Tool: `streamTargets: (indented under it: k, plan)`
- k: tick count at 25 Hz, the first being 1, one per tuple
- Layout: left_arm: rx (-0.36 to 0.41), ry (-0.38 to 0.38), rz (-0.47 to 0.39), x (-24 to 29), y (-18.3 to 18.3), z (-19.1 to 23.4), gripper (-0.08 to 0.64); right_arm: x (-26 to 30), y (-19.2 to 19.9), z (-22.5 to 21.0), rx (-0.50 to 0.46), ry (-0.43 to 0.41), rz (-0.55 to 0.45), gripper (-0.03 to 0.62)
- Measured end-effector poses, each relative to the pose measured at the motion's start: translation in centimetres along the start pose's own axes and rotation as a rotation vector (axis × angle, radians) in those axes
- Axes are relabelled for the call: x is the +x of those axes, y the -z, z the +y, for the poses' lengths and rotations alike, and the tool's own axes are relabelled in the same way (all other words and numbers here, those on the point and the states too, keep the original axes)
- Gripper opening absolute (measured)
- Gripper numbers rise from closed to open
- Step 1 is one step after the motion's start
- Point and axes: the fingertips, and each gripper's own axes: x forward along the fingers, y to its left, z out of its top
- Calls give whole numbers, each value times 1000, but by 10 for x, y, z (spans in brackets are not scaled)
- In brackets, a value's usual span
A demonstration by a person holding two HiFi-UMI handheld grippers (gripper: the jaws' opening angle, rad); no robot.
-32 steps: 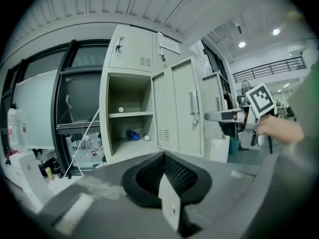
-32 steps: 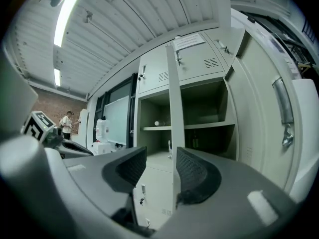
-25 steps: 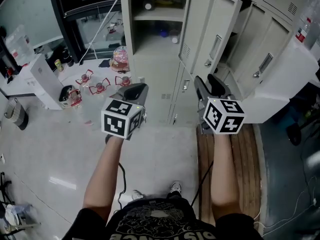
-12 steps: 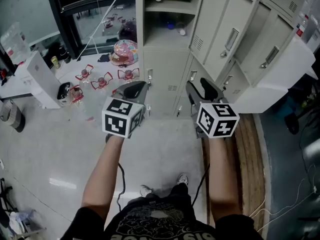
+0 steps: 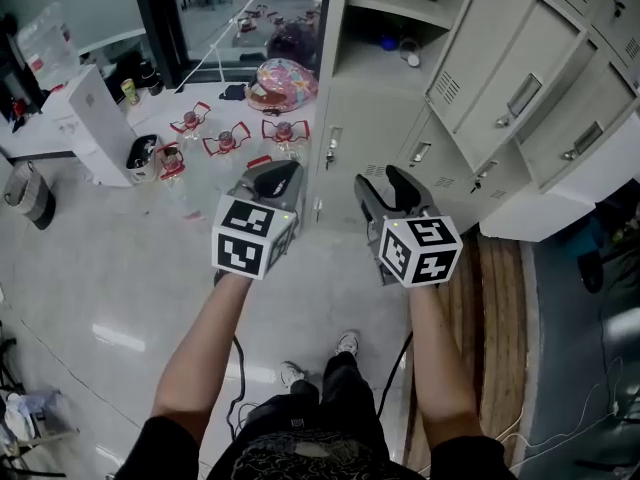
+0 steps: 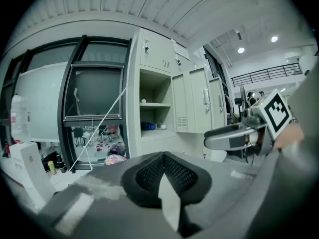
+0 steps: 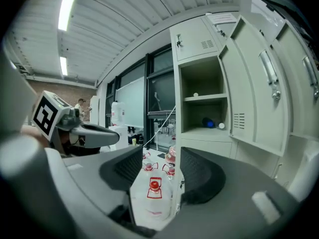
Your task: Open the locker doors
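Grey steel lockers [image 5: 400, 118] fill the head view from twelve to two o'clock, and both claws point toward them from the middle of the frame without touching them. One upper compartment [image 5: 395, 28] stands open at one o'clock. On its shelf lie a blue thing [image 5: 388, 42] and a small pale one just beside it. Its door [image 5: 490, 58] is swung out toward two o'clock, and a second door [image 5: 585, 118] hangs at the same slant just past it. Under the open compartment the lower door [image 5: 375, 118] is shut, with its small handle at its nine o'clock edge.

The left claw [image 5: 275, 173] has its black pads [image 6: 149, 171] pressed flat together with nothing between them. In its own view the open compartment sits at twelve o'clock and the right claw at three o'clock.

The right claw [image 5: 380, 180] has its jaws moderately apart; they have just been opening, and nothing is gripped. Through the gap between its jaws only the floor and a clear bottle with a red cap [image 7: 153, 185] show, far beyond the pads. In this view the lockers rise at one to three o'clock, and the left claw [image 7: 99, 133] shows at nine o'clock.

Several more such bottles [image 5: 225, 143] stand on the shiny floor [image 5: 120, 268] at eleven o'clock of the left claw, near a pink domed thing [image 5: 283, 83]. Wooden boards [image 5: 500, 298] lie at four o'clock, along the foot of the lockers.
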Motion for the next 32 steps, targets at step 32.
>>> streamTargets:
  k: [32]
  plan:
    - [-24, -214, 103, 128, 100, 70, 3, 253, 166, -74, 7, -195, 40, 229]
